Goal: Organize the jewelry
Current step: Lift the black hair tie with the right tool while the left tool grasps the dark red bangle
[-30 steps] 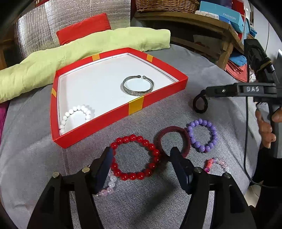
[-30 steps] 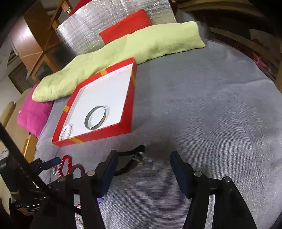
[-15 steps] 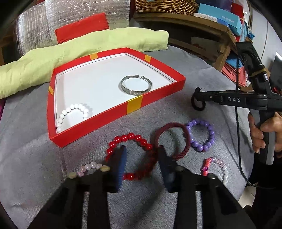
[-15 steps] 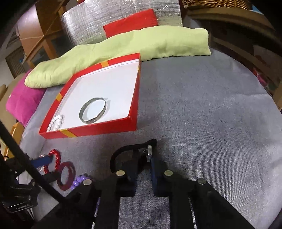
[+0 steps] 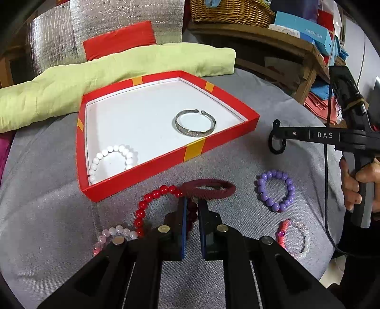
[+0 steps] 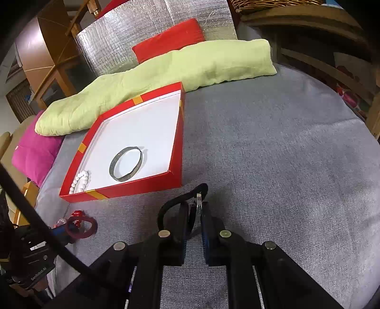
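Left gripper (image 5: 192,206): jaws narrow, pinched on the red bead bracelet (image 5: 152,197) where it overlaps the maroon band (image 5: 213,189); whether the band is caught too I cannot tell. Both lie on the grey cloth (image 5: 47,202), just in front of the red tray (image 5: 133,176).

Right gripper (image 6: 197,209): jaws narrow, clamped on a black cord loop (image 6: 175,202) with a small metal piece; the loop hangs just off the tray's right corner. A hand (image 5: 356,180) holds that gripper's handle.

In the tray: silver bangle (image 5: 195,123) toward the right, white bead bracelet (image 5: 111,159) in the near left corner, well apart.

Loose on the cloth: purple bead bracelet (image 5: 275,190) right of the band, pink-and-clear bracelet (image 5: 294,235) nearer than it, pale pink beads (image 5: 114,234) left of the left gripper, touching the red bracelet.

Tray wall stands between the held pieces and the tray floor. Behind the tray: green cushion (image 5: 118,69), red cushion (image 5: 118,40), foil sheet (image 5: 71,28). A magenta cushion (image 6: 33,149) at far left; wooden shelf with basket (image 5: 228,12) and boxes at right.
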Demonstrator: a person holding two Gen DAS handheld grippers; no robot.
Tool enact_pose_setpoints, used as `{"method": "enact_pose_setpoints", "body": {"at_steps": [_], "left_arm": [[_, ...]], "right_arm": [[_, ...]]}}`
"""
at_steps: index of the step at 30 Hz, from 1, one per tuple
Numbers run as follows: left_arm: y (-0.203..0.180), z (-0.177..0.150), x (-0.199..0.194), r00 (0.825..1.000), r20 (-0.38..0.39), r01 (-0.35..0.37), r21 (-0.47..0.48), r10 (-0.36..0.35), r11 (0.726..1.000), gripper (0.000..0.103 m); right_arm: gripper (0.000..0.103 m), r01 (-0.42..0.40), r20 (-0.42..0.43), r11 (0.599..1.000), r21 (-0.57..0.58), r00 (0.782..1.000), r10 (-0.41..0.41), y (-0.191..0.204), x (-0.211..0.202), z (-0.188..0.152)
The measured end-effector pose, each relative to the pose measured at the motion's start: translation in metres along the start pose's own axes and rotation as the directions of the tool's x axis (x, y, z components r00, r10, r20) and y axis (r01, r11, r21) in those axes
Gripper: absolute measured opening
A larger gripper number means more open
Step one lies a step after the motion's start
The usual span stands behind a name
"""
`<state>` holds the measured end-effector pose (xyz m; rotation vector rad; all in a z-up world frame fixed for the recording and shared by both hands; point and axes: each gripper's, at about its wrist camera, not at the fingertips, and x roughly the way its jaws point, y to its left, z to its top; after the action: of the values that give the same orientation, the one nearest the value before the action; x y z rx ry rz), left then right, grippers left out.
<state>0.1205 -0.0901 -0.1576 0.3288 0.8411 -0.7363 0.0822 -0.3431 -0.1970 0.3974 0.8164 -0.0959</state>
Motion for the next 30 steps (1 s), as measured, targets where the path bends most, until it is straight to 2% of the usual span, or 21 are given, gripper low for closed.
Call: {"method": "enact_pose_setpoints", "body": {"at_steps": [7,11,15,16,18,19,20,23,25,30], "left_arm": [[0.004,0.004,-0.011,0.998,0.055,0.008,-0.016,-0.007,1.0,0.009],[0.004,0.004,-0.007,0.999,0.033,0.007,-0.017,-0.006,1.0,0.009],[-0.001,0.005,-0.004,0.999,0.019,0.039,-0.004,-0.039,0.999,0.01],[-0.003,0.005,-0.003,0.999,0.017,0.044,0.006,-0.044,0.999,0.012],[-0.005,0.005,-0.002,0.998,0.012,0.053,0.012,-0.054,0.998,0.025],[-0.006,0.006,-0.003,0.998,0.016,0.061,0.01,-0.061,0.998,0.037],[-0.006,0.007,-0.005,0.997,0.03,0.077,0.005,-0.077,0.997,0.044],[-0.007,0.01,-0.011,0.991,0.065,0.121,-0.001,-0.12,0.993,0.052],[-0.01,0.011,-0.011,0.99,0.072,0.121,0.007,-0.122,0.993,0.057],[-0.021,0.012,0.002,0.995,0.028,0.097,0.05,-0.098,0.994,0.058]], "right_arm": [[0.011,-0.005,0.023,1.0,0.022,1.0,0.005,-0.007,-0.004,0.003],[0.011,0.003,0.015,1.0,0.029,1.0,-0.003,-0.013,-0.004,0.002],[0.011,0.007,0.019,0.999,0.04,1.0,-0.008,-0.017,-0.005,0.002],[0.011,0.005,0.023,0.999,0.043,1.0,-0.006,-0.017,-0.006,0.002],[0.011,0.003,0.024,0.999,0.039,1.0,-0.004,-0.017,-0.007,0.002],[0.011,0.004,0.022,0.999,0.037,1.0,-0.005,-0.017,-0.007,0.002],[0.011,0.005,0.02,0.999,0.035,1.0,-0.006,-0.017,-0.007,0.001],[0.011,0.007,0.012,0.999,0.037,1.0,-0.008,-0.019,-0.005,0.001],[0.011,0.009,0.012,0.999,0.042,1.0,-0.01,-0.021,-0.006,0.001],[0.011,0.006,0.008,0.999,0.04,1.0,-0.006,-0.02,-0.006,0.0]]}}
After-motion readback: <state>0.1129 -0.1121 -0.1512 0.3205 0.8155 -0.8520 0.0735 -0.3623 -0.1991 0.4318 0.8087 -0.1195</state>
